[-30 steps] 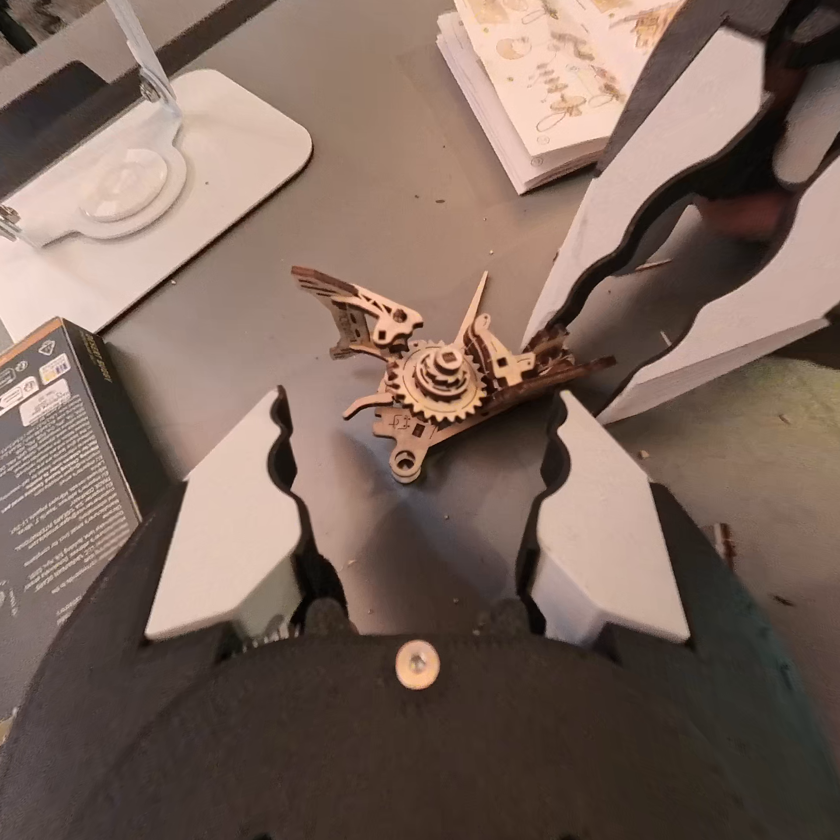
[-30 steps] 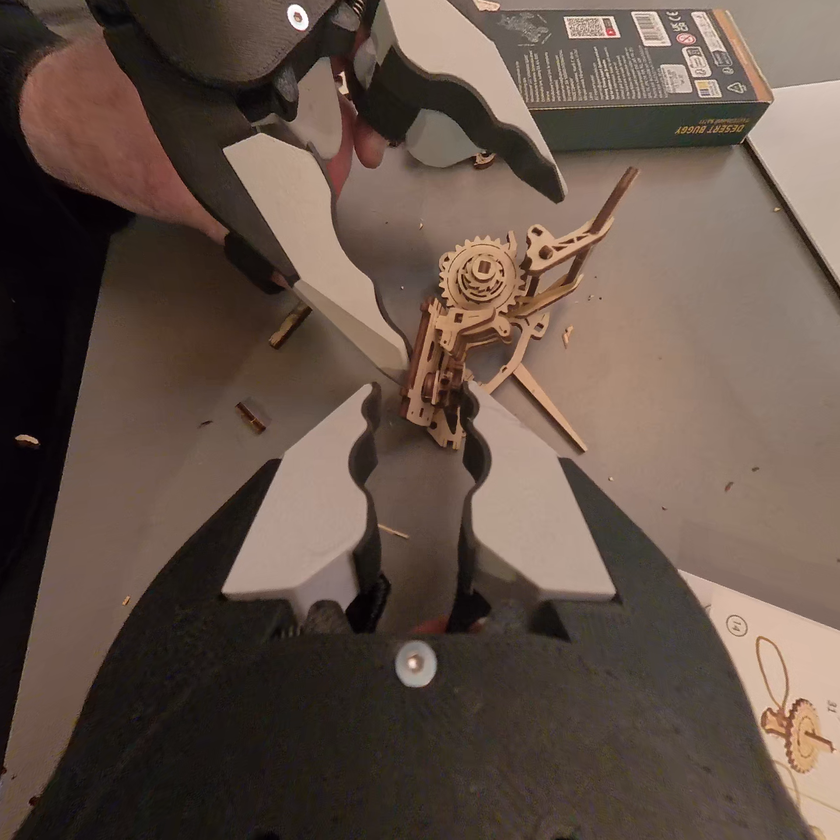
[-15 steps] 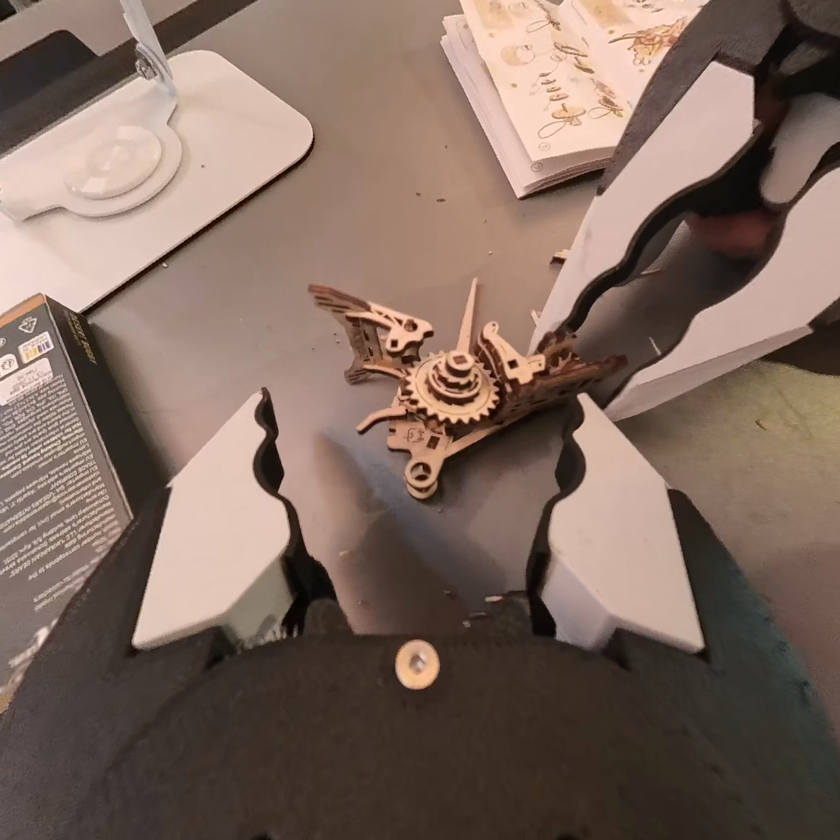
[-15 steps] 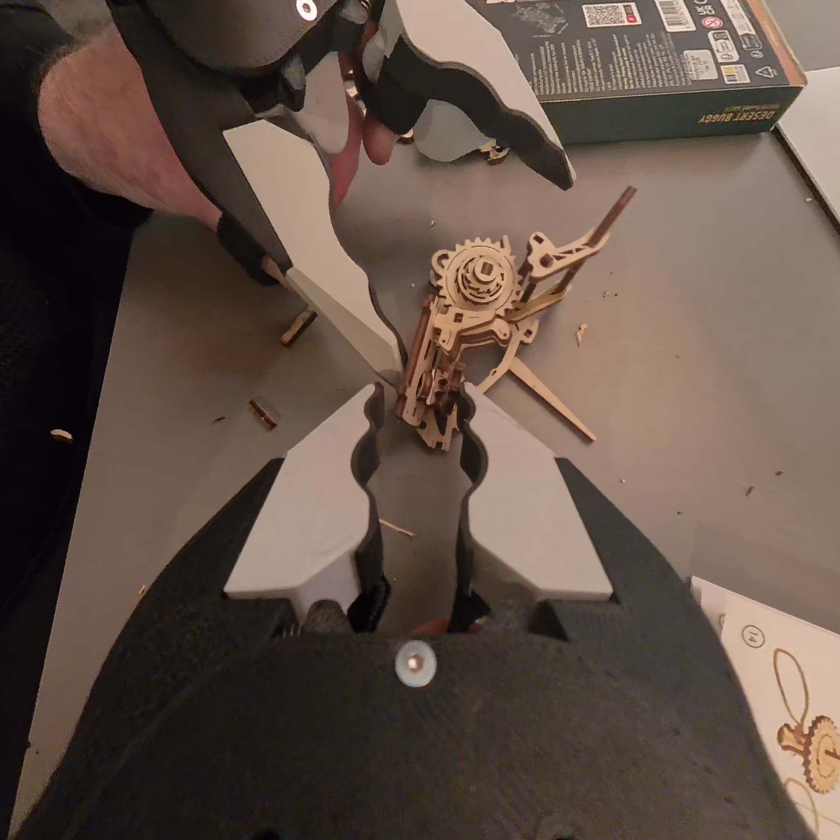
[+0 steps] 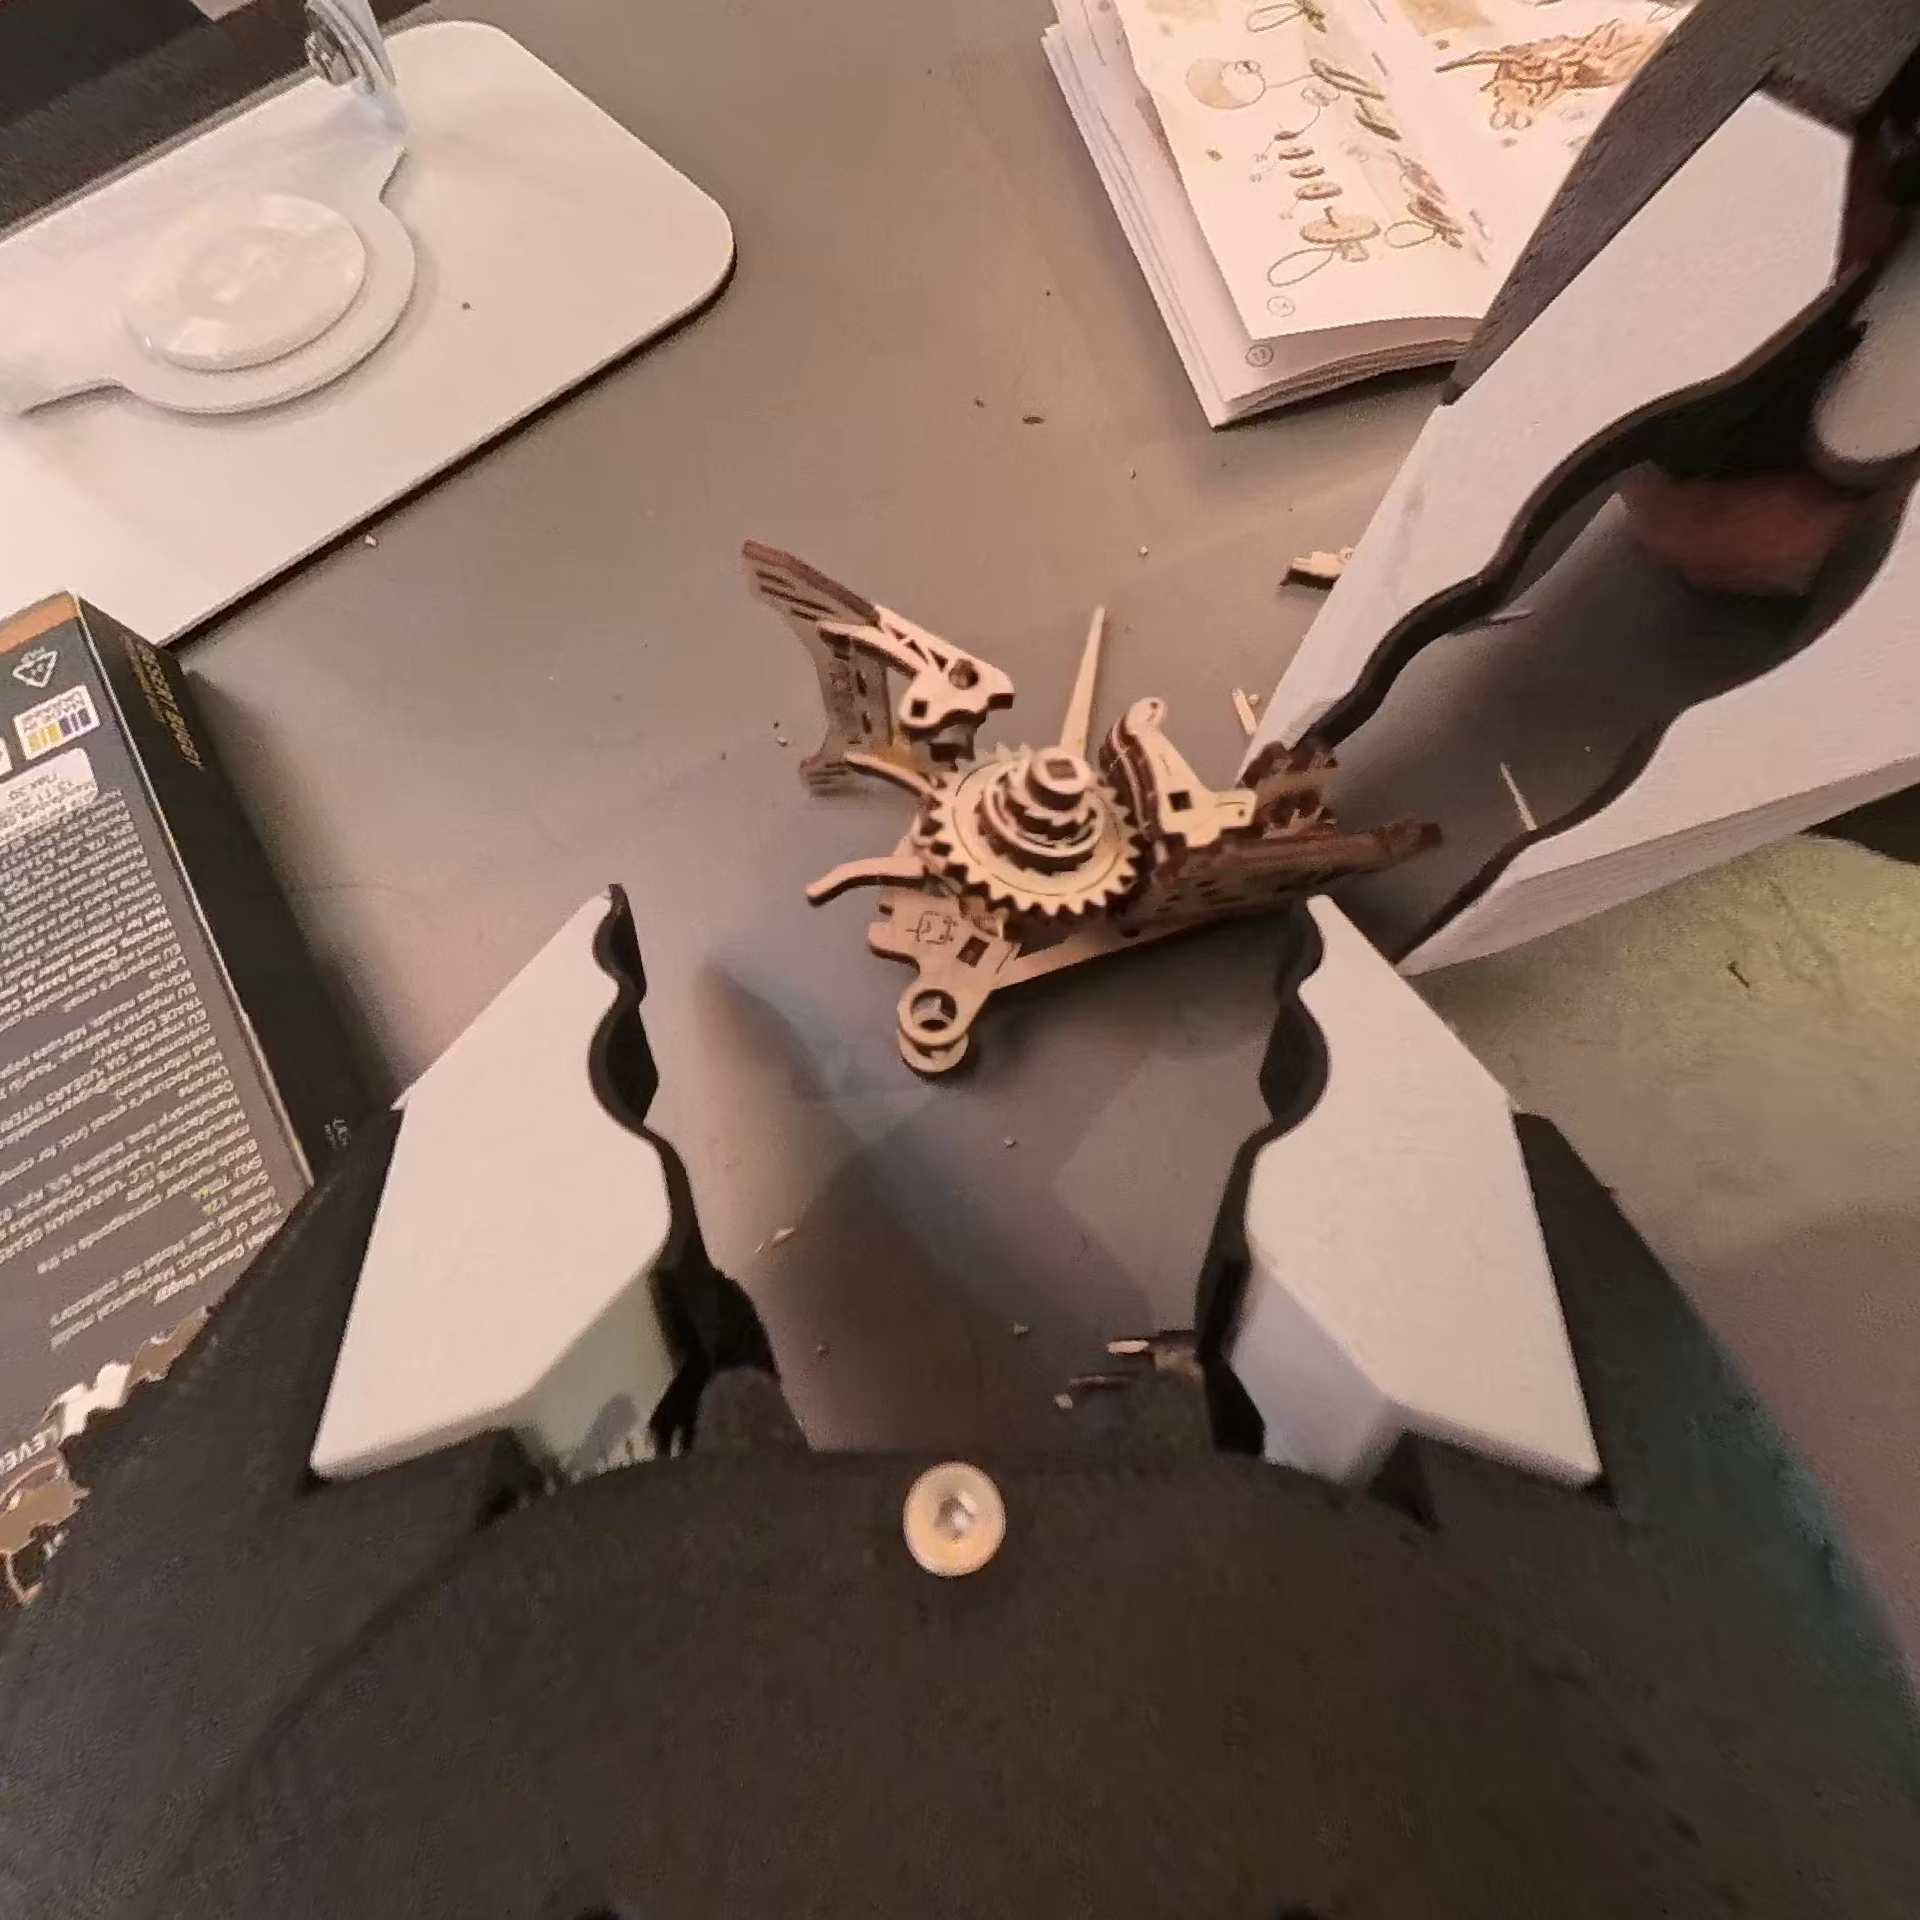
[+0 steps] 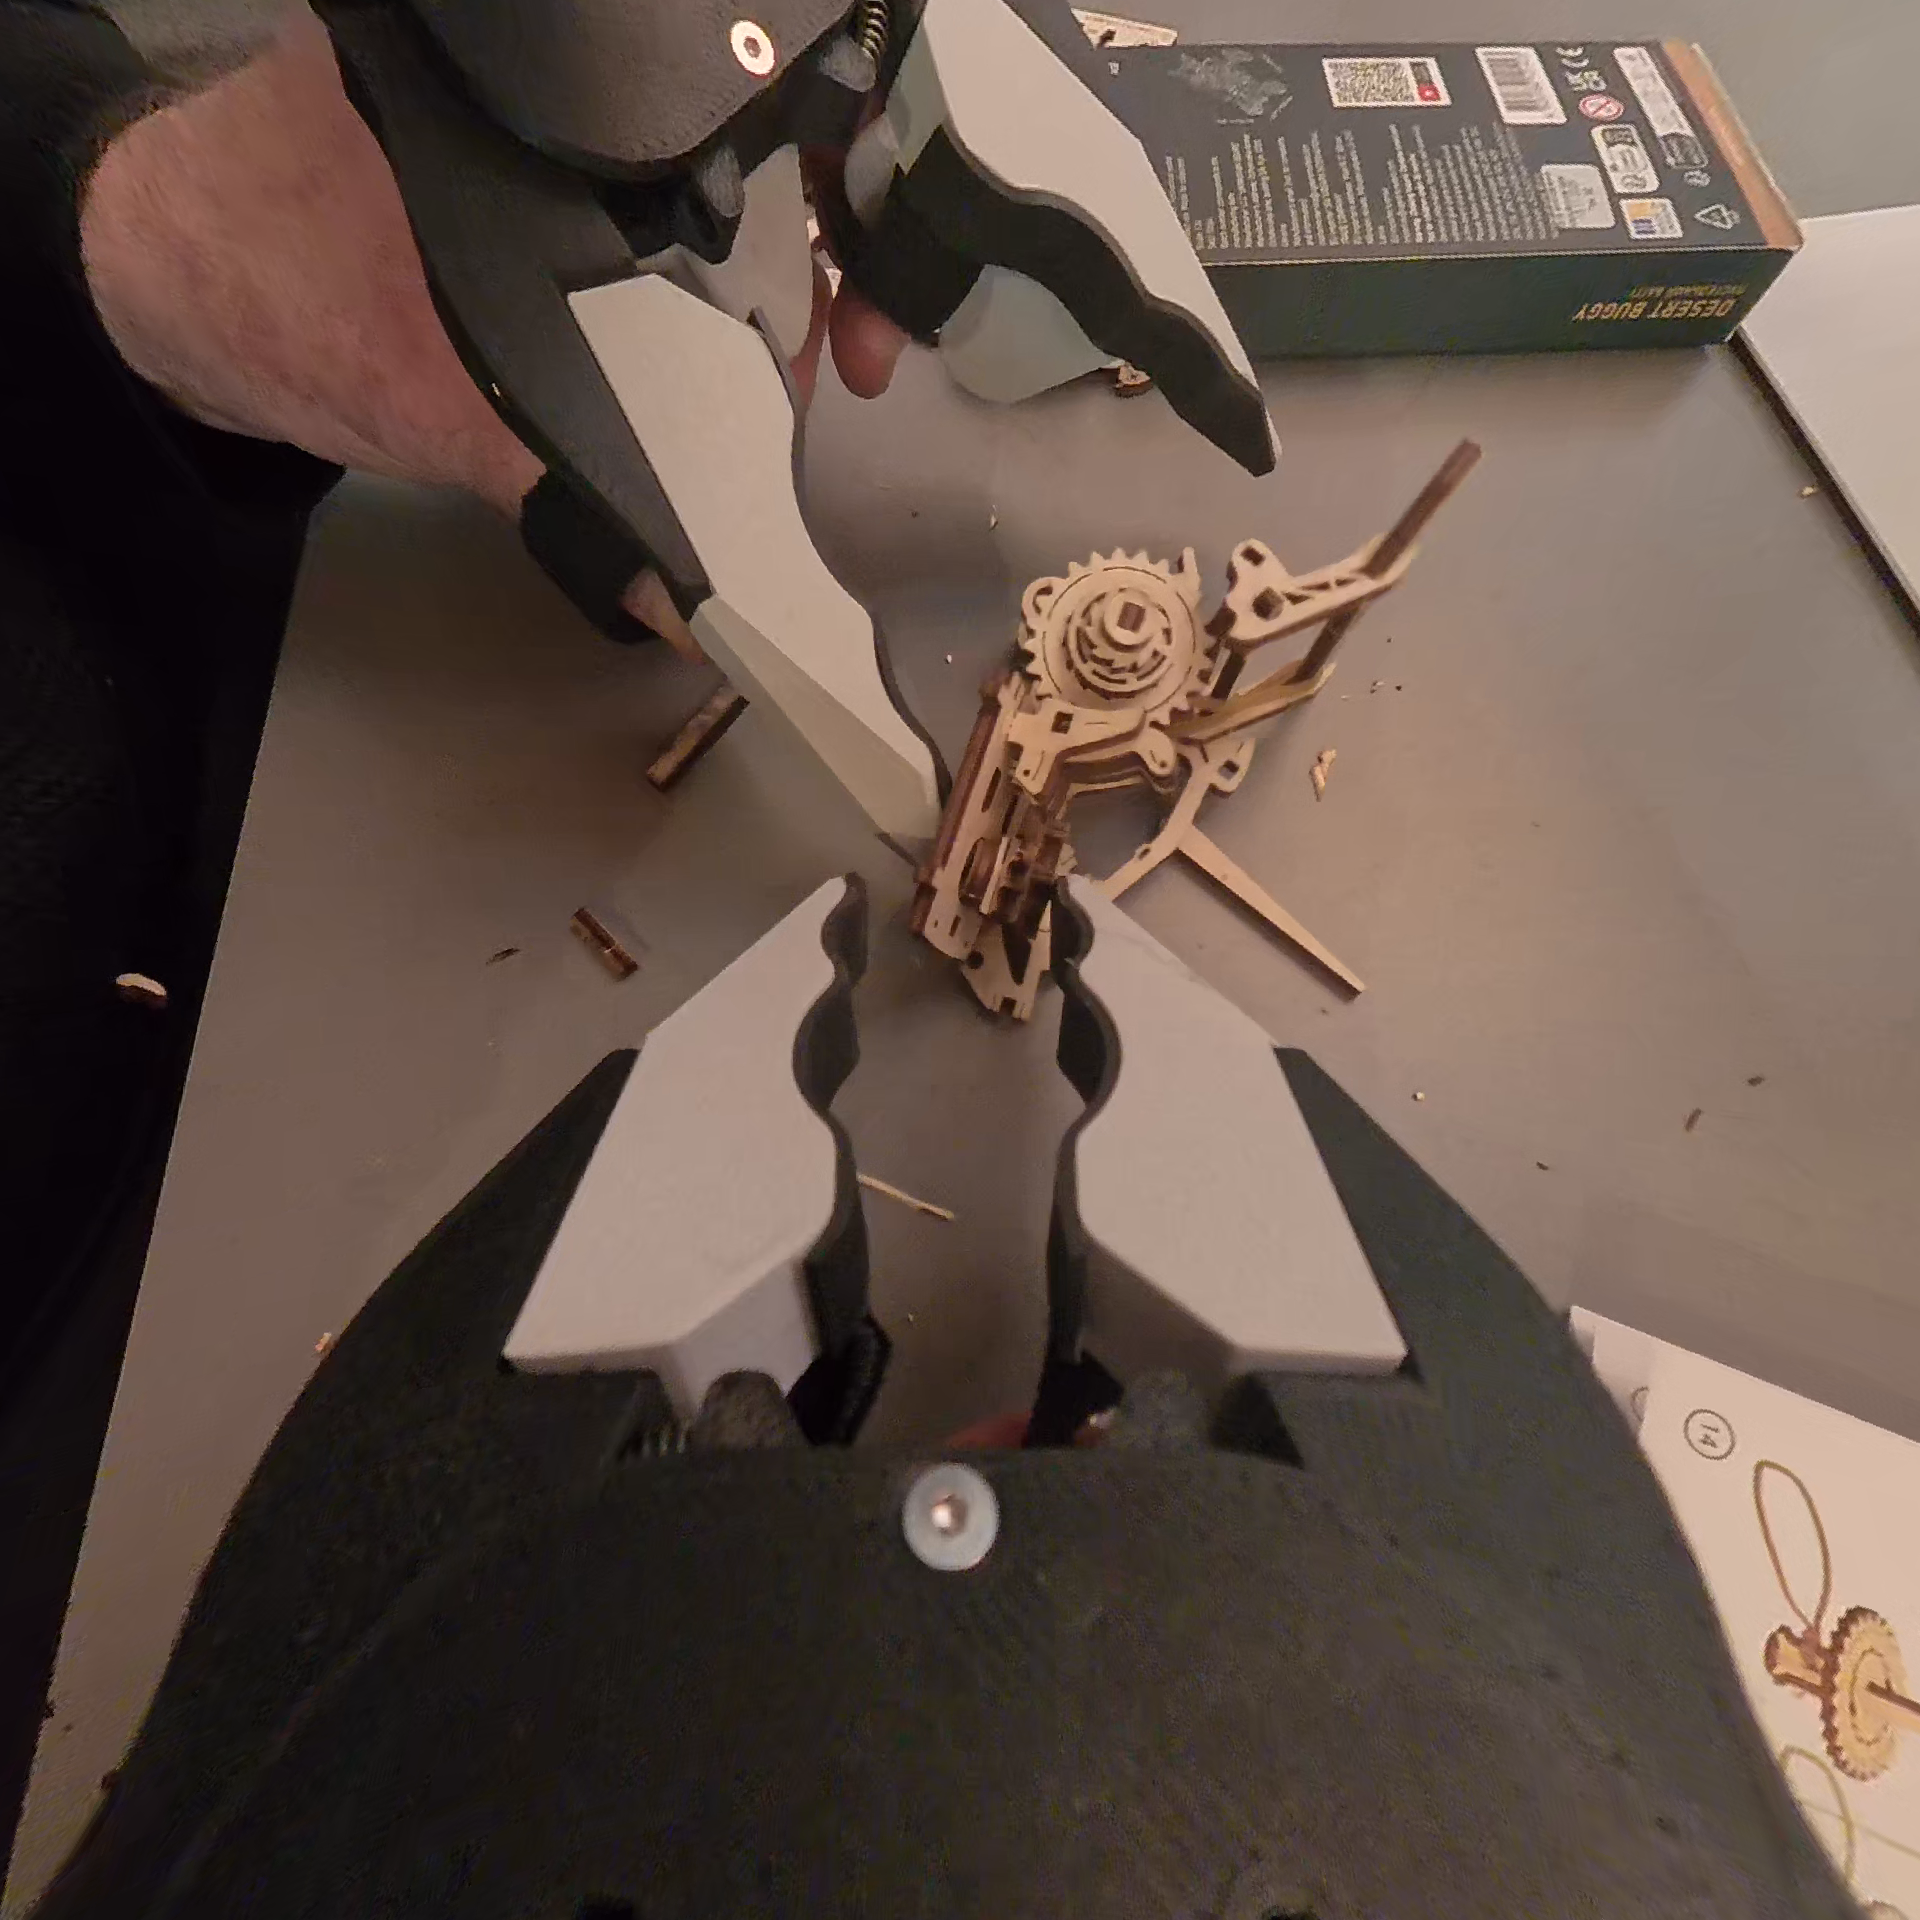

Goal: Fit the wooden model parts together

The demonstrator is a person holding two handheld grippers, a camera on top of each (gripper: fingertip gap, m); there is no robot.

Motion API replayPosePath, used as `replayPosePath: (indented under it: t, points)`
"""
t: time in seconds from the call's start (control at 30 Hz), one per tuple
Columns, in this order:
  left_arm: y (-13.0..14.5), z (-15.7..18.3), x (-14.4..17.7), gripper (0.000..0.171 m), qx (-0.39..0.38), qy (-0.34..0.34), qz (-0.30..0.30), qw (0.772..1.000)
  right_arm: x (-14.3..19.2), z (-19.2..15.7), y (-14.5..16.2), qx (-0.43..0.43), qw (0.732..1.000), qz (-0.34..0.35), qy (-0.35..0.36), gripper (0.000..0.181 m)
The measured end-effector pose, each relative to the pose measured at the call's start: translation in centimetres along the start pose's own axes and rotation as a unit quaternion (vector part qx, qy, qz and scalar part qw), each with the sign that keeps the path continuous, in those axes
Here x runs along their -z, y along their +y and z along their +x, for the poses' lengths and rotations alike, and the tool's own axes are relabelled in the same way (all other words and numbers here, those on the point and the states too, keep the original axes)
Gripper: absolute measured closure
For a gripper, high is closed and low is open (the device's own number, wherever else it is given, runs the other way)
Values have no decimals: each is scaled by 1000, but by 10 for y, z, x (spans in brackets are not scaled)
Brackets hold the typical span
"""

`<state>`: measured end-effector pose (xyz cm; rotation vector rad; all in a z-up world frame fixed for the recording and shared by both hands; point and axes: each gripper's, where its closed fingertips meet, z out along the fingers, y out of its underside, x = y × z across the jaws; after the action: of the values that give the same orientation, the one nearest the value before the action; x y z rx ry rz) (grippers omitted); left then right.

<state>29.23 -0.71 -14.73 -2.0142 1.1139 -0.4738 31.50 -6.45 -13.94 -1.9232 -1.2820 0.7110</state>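
The wooden model, a pale laser-cut assembly with a toothed gear, a curved wing-like part and a thin spike, lies tilted on the grey table. It also shows in the right wrist view. My left gripper is wide open with the model just beyond and between its fingertips, and its right finger is close to the model's dark end. My right gripper has its jaws narrowed on the model's layered end. In the left wrist view it comes in from the right.
A dark product box lies at the left. An open instruction booklet lies at the back right, and a white stand base at the back left. Small wooden scraps and chips lie around the model. A person's hand holds the left gripper.
My left gripper has opened slightly wider and shifted a little towards the model. The right gripper and the model have barely moved.
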Motion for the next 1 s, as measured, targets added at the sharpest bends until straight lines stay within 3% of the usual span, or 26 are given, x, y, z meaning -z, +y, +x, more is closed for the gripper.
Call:
replayPosePath:
  t: [0.47, 1.0]
  points:
    - [-1, 0, 11, 52, 29, 18, 21, 999, 5, -4, -5, 18, 1000, 24, 5, 148]
    - [0, 3, 3, 51, 58, 29, 8, 998, 2, -1, -3, 74, 995, 13, 69, 154]
